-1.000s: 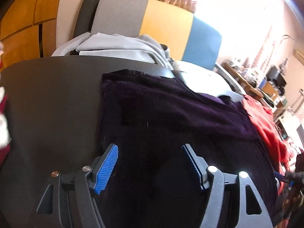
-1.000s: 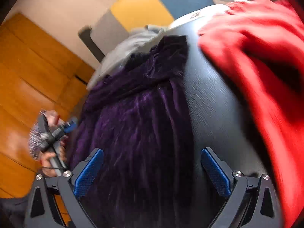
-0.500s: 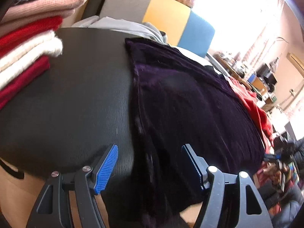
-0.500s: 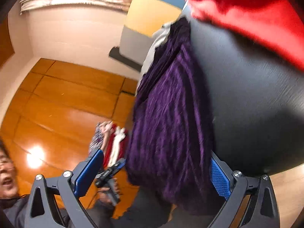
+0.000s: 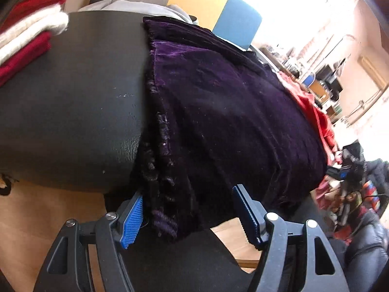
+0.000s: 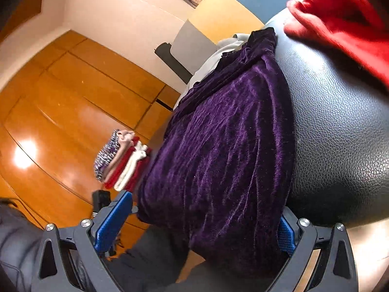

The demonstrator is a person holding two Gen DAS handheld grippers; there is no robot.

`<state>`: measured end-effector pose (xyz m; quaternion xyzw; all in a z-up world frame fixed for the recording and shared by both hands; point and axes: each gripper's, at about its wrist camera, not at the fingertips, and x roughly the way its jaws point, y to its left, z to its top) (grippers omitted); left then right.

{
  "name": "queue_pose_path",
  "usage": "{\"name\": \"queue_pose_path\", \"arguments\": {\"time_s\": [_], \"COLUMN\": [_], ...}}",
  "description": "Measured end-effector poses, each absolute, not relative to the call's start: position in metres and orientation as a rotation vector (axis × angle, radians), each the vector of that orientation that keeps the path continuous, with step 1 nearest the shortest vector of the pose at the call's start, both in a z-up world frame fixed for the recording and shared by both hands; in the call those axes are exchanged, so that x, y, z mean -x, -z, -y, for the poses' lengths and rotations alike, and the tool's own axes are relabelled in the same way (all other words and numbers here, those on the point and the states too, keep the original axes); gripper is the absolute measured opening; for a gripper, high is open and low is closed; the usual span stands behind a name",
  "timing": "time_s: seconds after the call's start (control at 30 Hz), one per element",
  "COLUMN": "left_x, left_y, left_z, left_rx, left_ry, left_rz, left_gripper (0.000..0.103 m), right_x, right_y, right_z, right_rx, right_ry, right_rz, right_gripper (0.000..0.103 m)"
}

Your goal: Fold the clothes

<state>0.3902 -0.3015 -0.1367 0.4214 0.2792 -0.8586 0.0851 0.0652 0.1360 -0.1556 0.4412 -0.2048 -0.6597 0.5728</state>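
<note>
A dark purple velvet garment (image 5: 218, 112) lies spread on the black leather table (image 5: 73, 92), its near end draped over the front edge. My left gripper (image 5: 192, 217) is open at that edge, its blue pads either side of the garment's hanging left corner. In the right wrist view the same purple garment (image 6: 226, 146) hangs over the table edge (image 6: 340, 146). My right gripper (image 6: 197, 226) is open around the hanging hem; its right pad is partly hidden behind the cloth.
A stack of folded red, white and pink knitwear (image 5: 26, 24) sits on the table's left; the stack (image 6: 124, 160) also shows in the right view. A red garment (image 6: 345, 22) lies at the right. A grey garment (image 5: 136, 7) lies beyond the table's far edge, by a chair.
Both grippers have pulled back from over the garment to the table's front edge and dropped lower. Each now brackets a hanging part of the purple hem. Both stay open.
</note>
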Motion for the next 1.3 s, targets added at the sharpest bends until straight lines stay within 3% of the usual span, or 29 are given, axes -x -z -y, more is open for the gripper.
{"name": "queue_pose_path", "arguments": {"time_s": [0.23, 0.33, 0.4, 0.47, 0.53, 0.6, 0.73, 0.83, 0.9, 1.03, 1.2, 1.3], "left_x": [-0.381, -0.377, -0.374, -0.371, -0.368, -0.365, -0.351, -0.346, -0.343, -0.338, -0.346, -0.355], "left_y": [0.144, 0.146, 0.148, 0.151, 0.150, 0.150, 0.153, 0.158, 0.162, 0.159, 0.157, 0.149], "left_z": [0.297, 0.295, 0.294, 0.293, 0.292, 0.290, 0.286, 0.288, 0.288, 0.286, 0.304, 0.312], "left_rx": [-1.303, -1.325, -1.340, -1.364, -1.377, -1.389, -1.426, -1.461, -1.487, -1.512, -1.445, -1.378], "left_ry": [2.506, 2.478, 2.459, 2.448, 2.450, 2.453, 2.447, 2.437, 2.437, 2.477, 2.513, 2.572], "left_rz": [-0.740, -0.685, -0.648, -0.653, -0.660, -0.667, -0.651, -0.679, -0.694, -0.674, -0.907, -1.044], "left_gripper": [0.066, 0.064, 0.064, 0.064, 0.055, 0.039, 0.038, 0.027, 0.010, 0.009, 0.014, 0.010], "right_x": [-0.069, -0.075, -0.076, -0.076, -0.075, -0.076, -0.080, -0.079, -0.083, -0.094, -0.102, -0.103], "right_y": [0.155, 0.155, 0.159, 0.165, 0.171, 0.177, 0.191, 0.189, 0.184, 0.173, 0.154, 0.149], "right_z": [-0.135, -0.135, -0.134, -0.135, -0.136, -0.135, -0.128, -0.129, -0.126, -0.119, -0.113, -0.109], "right_rx": [-1.117, -1.149, -1.178, -1.213, -1.235, -1.270, -1.338, -1.337, -1.339, -1.310, -1.241, -1.222], "right_ry": [1.542, 1.557, 1.557, 1.546, 1.531, 1.522, 1.531, 1.549, 1.558, 1.557, 1.522, 1.501], "right_rz": [0.462, 0.420, 0.413, 0.409, 0.417, 0.395, 0.301, 0.276, 0.199, 0.079, 0.100, 0.126], "right_gripper": [0.099, 0.087, 0.071, 0.063, 0.062, 0.062, 0.059, 0.041, 0.032, 0.023, 0.021, 0.021]}}
